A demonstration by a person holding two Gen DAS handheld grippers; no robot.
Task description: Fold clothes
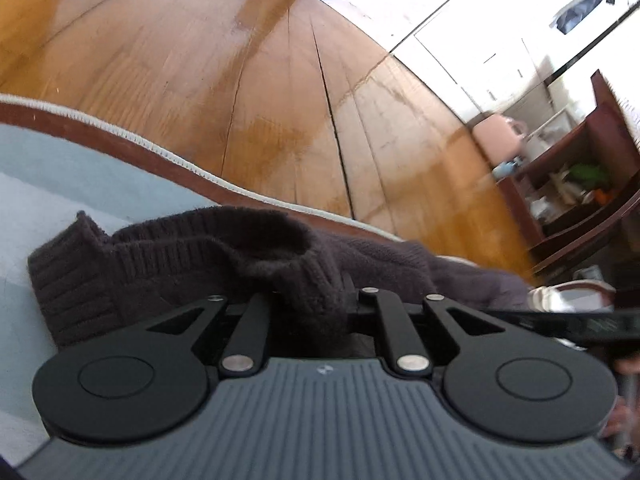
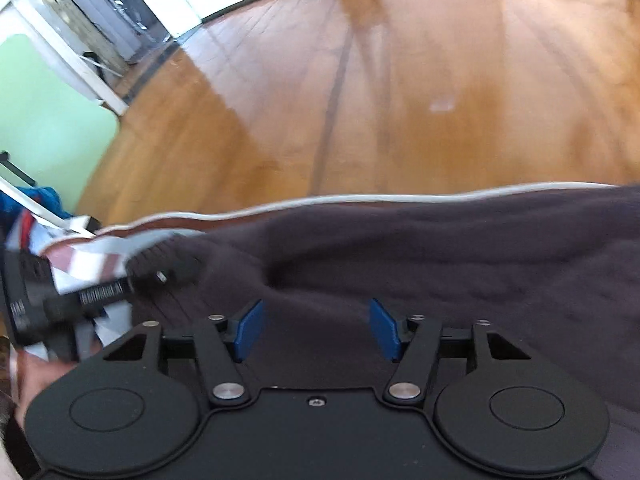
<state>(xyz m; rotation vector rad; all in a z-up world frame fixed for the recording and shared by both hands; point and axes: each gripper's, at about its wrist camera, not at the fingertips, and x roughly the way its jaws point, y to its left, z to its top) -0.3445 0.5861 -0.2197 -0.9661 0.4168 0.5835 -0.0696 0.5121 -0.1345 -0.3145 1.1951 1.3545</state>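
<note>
Left wrist view: the left gripper (image 1: 316, 300) sits low in the frame with its jaws drawn nearly together on a bunched fold of the dark charcoal ribbed-knit sweater (image 1: 192, 256), which rises between the linkage arms and hides the fingertips. The sweater lies across the lower centre of the frame on a pale blue mat with a brown border and white corded edging (image 1: 60, 168); a ribbed cuff or hem points toward the left edge. Beyond the mat, the glossy amber wooden plank floor (image 1: 260, 80) fills the upper half. At right stands a dark red-brown wooden shelf unit (image 1: 592, 184), its open tiers holding small items, among them something green and something orange, too blurred to identify. A pale pink rounded container (image 1: 500, 132) stands on the floor beside the unit; its contents cannot be seen.

Right wrist view: the right gripper (image 2: 318, 330) hovers over the same sweater (image 2: 460, 248), its jaws standing wide apart, the blue fingertip pads (image 2: 250, 330) clear of the cloth with only flat knit fabric showing between them. The sweater spreads across the centre and right of the frame, reaching the mat's white edging (image 2: 400, 198). At lower left the other gripper (image 2: 160, 276) appears, blurred, closed on the sweater's ribbed edge. A pale green panel (image 2: 48, 120) occupies the upper left.
</note>
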